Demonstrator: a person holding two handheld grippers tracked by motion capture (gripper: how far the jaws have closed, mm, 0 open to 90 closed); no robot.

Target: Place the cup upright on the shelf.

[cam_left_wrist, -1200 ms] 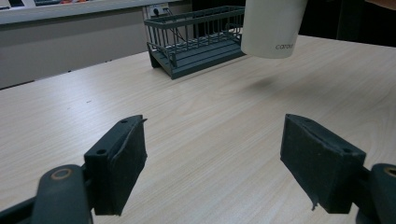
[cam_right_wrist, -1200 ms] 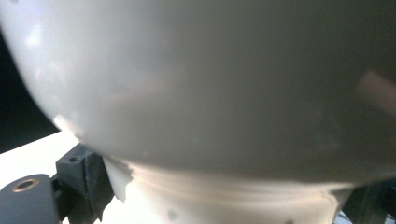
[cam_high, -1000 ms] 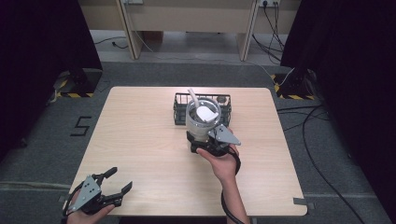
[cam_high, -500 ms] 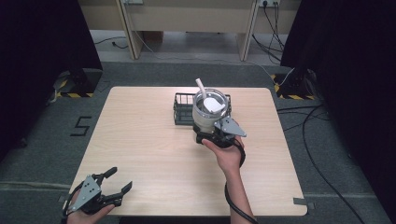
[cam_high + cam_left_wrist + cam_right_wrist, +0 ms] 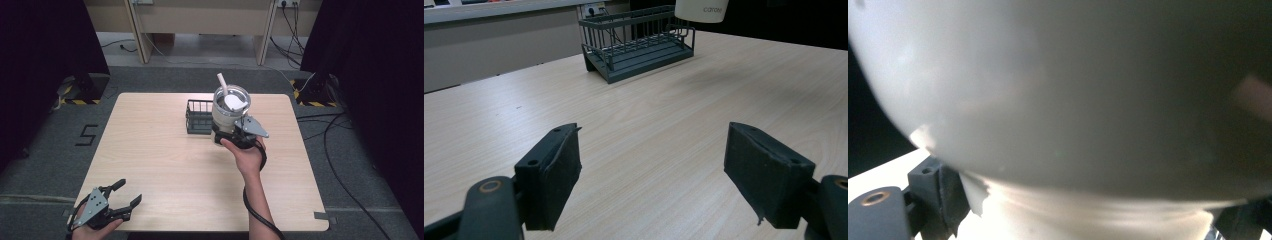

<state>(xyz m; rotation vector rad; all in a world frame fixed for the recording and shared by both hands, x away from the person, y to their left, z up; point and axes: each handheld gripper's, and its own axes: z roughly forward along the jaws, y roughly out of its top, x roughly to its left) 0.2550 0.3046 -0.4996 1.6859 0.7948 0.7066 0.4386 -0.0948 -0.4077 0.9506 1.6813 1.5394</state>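
Observation:
A pale tumbler (image 5: 229, 111) with a clear lid and a white straw (image 5: 222, 81) hangs above the table, just right of a dark wire rack (image 5: 198, 118). My right gripper (image 5: 228, 137) is shut on the tumbler's lower part, and a hand holds the gripper from the near side. In the right gripper view the tumbler's wall (image 5: 1073, 90) is very close, and my right gripper (image 5: 1088, 215) has a jaw on each side of its narrow base. My left gripper (image 5: 129, 191) is open at the table's front left corner. In the left gripper view my left gripper (image 5: 656, 170) is empty over bare wood, with the rack (image 5: 639, 45) and the tumbler's bottom (image 5: 701, 10) far ahead.
The light wooden table (image 5: 150, 150) stands on grey carpet. Cables (image 5: 345, 165) trail on the floor at the right. Desk legs and dark curtains stand beyond the far edge.
My right gripper has carried the tumbler upward and a little to the right, away from over the rack. The left gripper has stayed where it was.

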